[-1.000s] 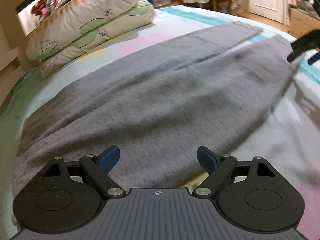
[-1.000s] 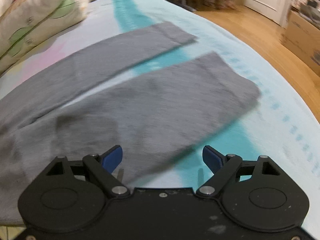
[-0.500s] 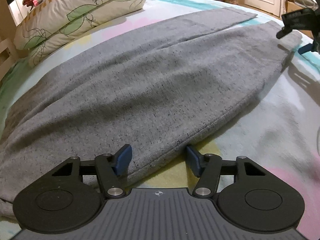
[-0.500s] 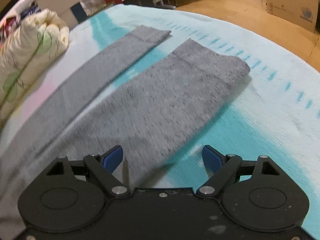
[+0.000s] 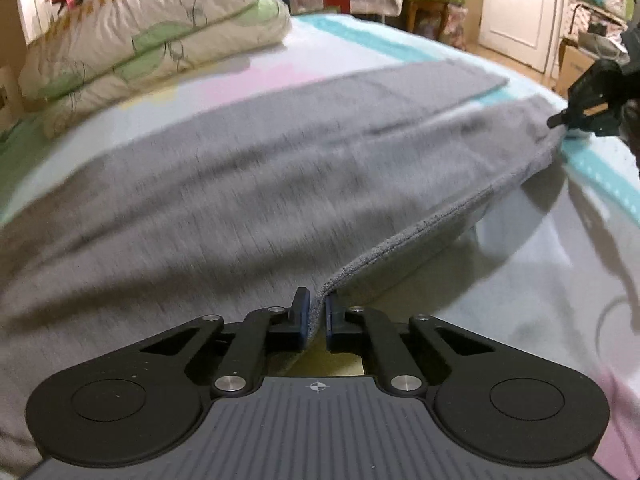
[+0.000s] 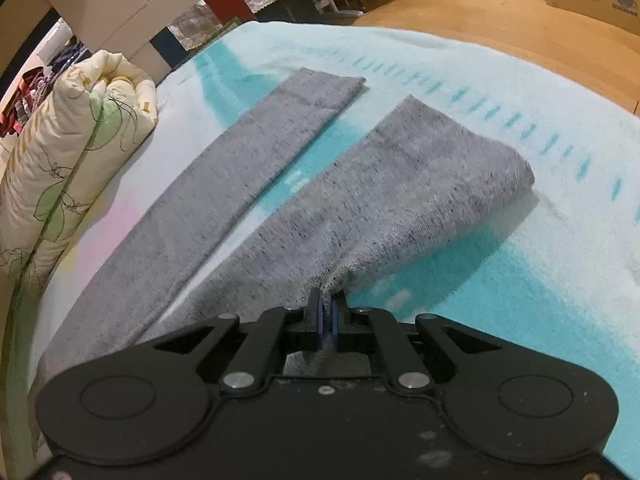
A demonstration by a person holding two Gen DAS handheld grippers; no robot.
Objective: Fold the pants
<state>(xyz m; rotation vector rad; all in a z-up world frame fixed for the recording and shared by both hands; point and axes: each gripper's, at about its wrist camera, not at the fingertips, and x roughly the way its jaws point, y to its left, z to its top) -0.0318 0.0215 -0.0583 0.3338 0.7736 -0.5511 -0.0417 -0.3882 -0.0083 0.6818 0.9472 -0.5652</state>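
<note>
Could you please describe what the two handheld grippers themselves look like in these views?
The left gripper is matte black with blue finger pads, jointed linkage arms on silver pivot screws, two round discs, and a ribbed grey body bearing a small crosshair mark. The right gripper has the same build, but its body is smooth black and looks scuffed.

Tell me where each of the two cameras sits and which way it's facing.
Left wrist: on the left gripper, looking along the pants toward the pillows; own fingers shut on the near edge, right gripper far right.
Right wrist: on the right gripper, looking over both legs toward the floor; own fingers shut on the near leg.
Shared: pants, pillows, bed.
</note>
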